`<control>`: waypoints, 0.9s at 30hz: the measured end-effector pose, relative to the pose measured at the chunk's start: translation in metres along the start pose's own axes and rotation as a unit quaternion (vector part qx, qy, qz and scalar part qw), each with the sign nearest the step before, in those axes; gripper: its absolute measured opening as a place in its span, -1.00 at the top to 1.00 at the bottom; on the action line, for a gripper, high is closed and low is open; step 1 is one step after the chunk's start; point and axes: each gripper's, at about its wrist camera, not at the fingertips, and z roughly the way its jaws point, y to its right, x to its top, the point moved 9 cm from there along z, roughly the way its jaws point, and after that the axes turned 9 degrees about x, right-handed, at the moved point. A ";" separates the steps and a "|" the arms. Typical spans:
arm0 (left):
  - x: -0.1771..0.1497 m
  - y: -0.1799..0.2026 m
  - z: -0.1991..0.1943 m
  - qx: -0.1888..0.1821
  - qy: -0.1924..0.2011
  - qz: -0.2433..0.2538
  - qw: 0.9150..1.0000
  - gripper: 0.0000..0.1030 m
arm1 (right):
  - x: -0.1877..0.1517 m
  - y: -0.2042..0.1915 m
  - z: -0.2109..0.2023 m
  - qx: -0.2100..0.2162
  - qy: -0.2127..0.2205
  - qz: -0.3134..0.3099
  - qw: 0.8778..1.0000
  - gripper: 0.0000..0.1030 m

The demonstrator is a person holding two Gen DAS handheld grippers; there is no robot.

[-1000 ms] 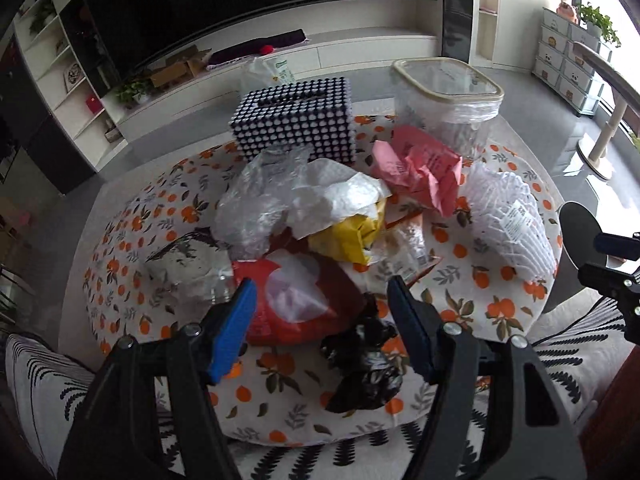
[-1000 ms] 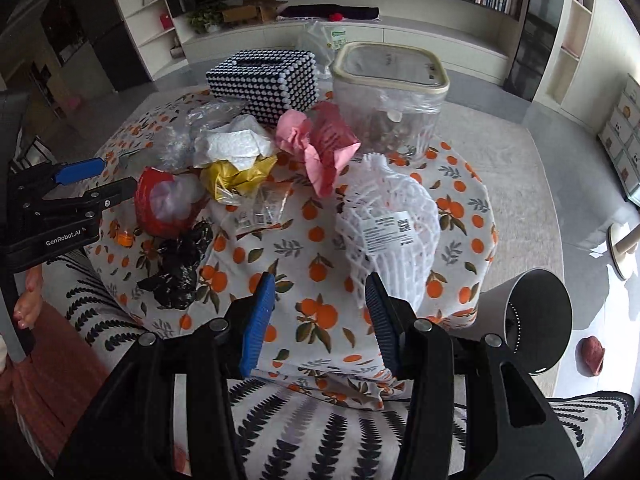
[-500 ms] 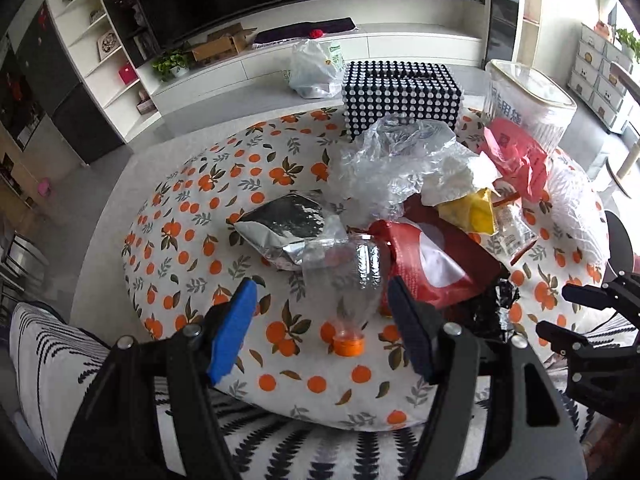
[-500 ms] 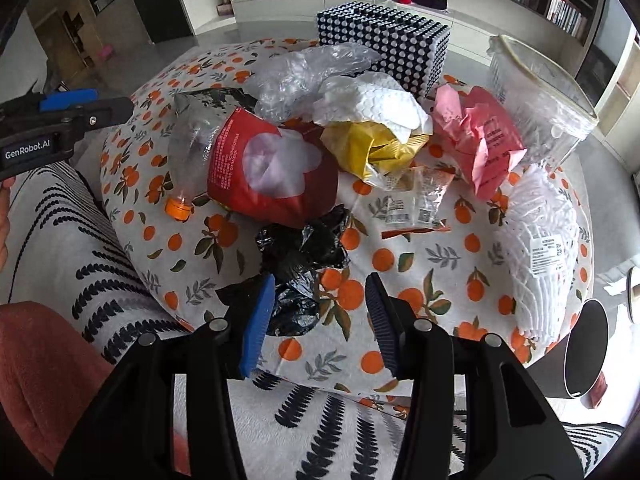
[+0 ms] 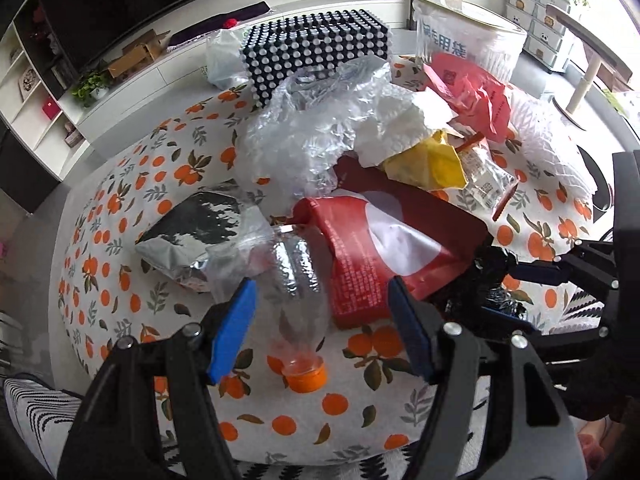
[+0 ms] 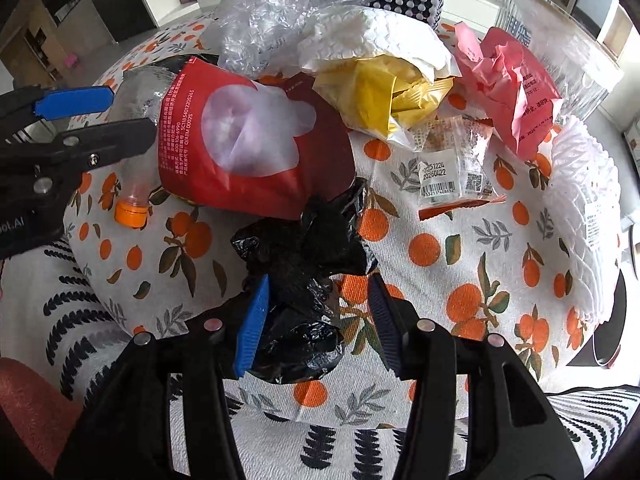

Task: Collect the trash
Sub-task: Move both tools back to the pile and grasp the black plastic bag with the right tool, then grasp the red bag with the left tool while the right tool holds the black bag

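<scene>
Trash heaped on the table (image 5: 120,184), both grippers spread wide at its near edge.
Left gripper (image 5: 322,328) straddles the bottle (image 5: 298,288) beside the red bag (image 5: 384,248); right gripper (image 6: 316,320) brackets the black bag (image 6: 304,280), one pad touching it.

Two close wrist views, shared red bag (image 5: 384,248) (image 6: 248,144).

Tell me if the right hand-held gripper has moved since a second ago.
Yes. The right hand-held gripper has come closer over the orange-print tablecloth, from the white foam net leftward; it now straddles the black plastic bag.
</scene>
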 end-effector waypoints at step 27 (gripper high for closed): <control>0.010 0.027 0.011 -0.031 -0.001 0.023 0.999 -0.34 | -0.006 0.009 -0.027 0.017 0.009 -0.004 1.000 0.78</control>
